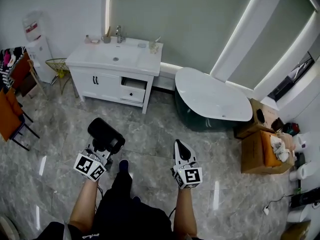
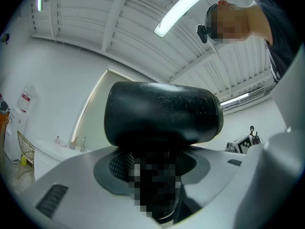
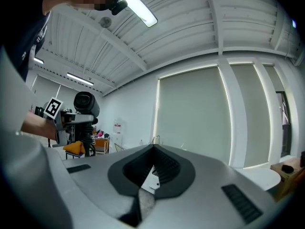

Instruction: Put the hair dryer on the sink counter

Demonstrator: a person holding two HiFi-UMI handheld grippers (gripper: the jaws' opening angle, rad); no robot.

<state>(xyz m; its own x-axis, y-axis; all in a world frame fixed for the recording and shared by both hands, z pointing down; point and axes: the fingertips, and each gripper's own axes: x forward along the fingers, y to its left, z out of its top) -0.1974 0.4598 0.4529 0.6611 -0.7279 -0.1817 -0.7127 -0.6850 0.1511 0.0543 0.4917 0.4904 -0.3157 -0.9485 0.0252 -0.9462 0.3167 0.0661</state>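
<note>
Your left gripper [image 1: 101, 150]: jaws apart and clamped on the handle of the hair dryer [image 1: 106, 134], which runs down between the pads. The handle's detail is hidden in the left gripper view. Your right gripper [image 1: 180, 145]: jaws brought together, tips meeting, nothing between them. It is held beside the left one, apart from it, over the floor [image 1: 150, 149]. Hair dryer, one item: matte black all over, with a short, thick, drum-like barrel [image 2: 162, 113] lying crosswise just above the jaws, rounded at its edges and finely speckled on the surface. From your right gripper view the barrel's round end [image 3: 86, 103] faces the camera, ringed at the rim, with a ribbed black stem below it. The hair dryer is in the air in front of your legs, well apart from the sink counter [image 1: 145, 60]. Sink counter, one item: a white top on a white cabinet against the far wall, with a basin [image 1: 115, 59] sunk in it, a faucet [image 1: 119, 33] at the back and small articles along the rear edge. One cabinet drawer [image 1: 133, 90] stands partly pulled out. To its right is a white bathtub [image 1: 215, 99] with a dark underside. Further right is an open cardboard box [image 1: 255, 153]. At the left edge is an orange chair [image 1: 10, 115]. The floor is grey marbled tile.
</note>
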